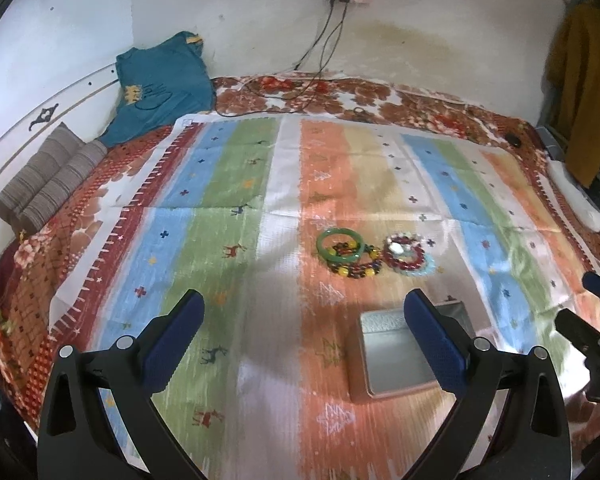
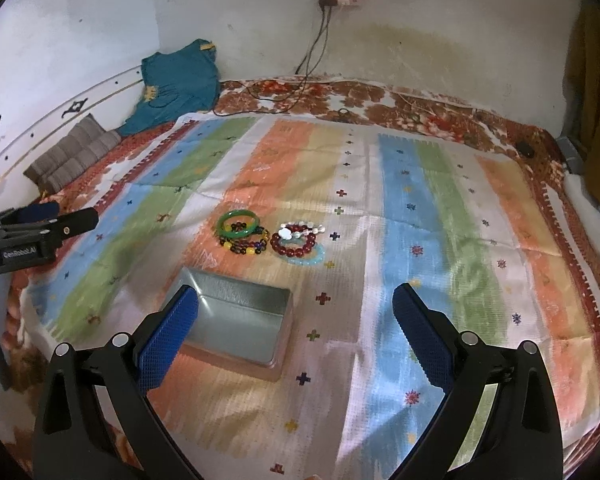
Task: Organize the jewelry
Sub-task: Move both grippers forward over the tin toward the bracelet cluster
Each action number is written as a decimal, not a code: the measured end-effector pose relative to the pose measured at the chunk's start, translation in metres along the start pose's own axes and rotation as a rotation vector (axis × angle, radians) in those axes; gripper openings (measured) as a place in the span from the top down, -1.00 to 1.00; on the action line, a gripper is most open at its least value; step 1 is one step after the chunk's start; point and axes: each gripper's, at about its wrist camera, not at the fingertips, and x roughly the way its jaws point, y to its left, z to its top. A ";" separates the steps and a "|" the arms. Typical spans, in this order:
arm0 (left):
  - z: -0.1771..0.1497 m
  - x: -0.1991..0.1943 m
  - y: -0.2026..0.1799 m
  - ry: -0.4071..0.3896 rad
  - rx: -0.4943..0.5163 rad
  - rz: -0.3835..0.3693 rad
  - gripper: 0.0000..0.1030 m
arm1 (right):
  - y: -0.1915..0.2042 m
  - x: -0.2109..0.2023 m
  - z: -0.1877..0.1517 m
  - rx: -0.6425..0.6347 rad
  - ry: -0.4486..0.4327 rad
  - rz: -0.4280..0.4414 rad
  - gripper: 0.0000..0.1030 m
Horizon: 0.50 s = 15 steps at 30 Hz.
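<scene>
A green bangle (image 1: 339, 245) (image 2: 238, 224) lies on the striped mat, overlapping a dark and yellow bead bracelet (image 1: 358, 268) (image 2: 249, 245). Right of them lie a red bead bracelet (image 1: 405, 257) (image 2: 294, 245), a white bead piece (image 2: 300, 231) and a light blue bracelet (image 1: 424, 269) (image 2: 315, 257). An open, empty metal tin (image 1: 396, 354) (image 2: 236, 320) sits nearer than the jewelry. My left gripper (image 1: 306, 338) is open and empty, above the mat left of the tin. My right gripper (image 2: 296, 332) is open and empty, above the tin's right end.
The striped mat (image 1: 228, 184) covers a floral bedspread (image 1: 420, 108). A teal shirt (image 1: 160, 84) and folded grey cloth (image 1: 48, 176) lie at the back left. Cables (image 1: 324, 48) hang from a wall socket. A white power strip (image 2: 592, 216) lies at the right edge.
</scene>
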 end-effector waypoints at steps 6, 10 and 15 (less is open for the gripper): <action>0.008 0.018 -0.005 0.029 0.010 0.000 -0.89 | -0.005 0.016 0.013 0.043 0.020 0.007 -0.92; 0.014 0.026 -0.007 0.038 0.005 0.006 -0.89 | -0.006 0.022 0.019 0.053 0.025 0.002 -0.92; 0.018 0.039 -0.013 0.068 0.020 0.025 -0.89 | -0.009 0.032 0.025 0.071 0.039 -0.004 -0.92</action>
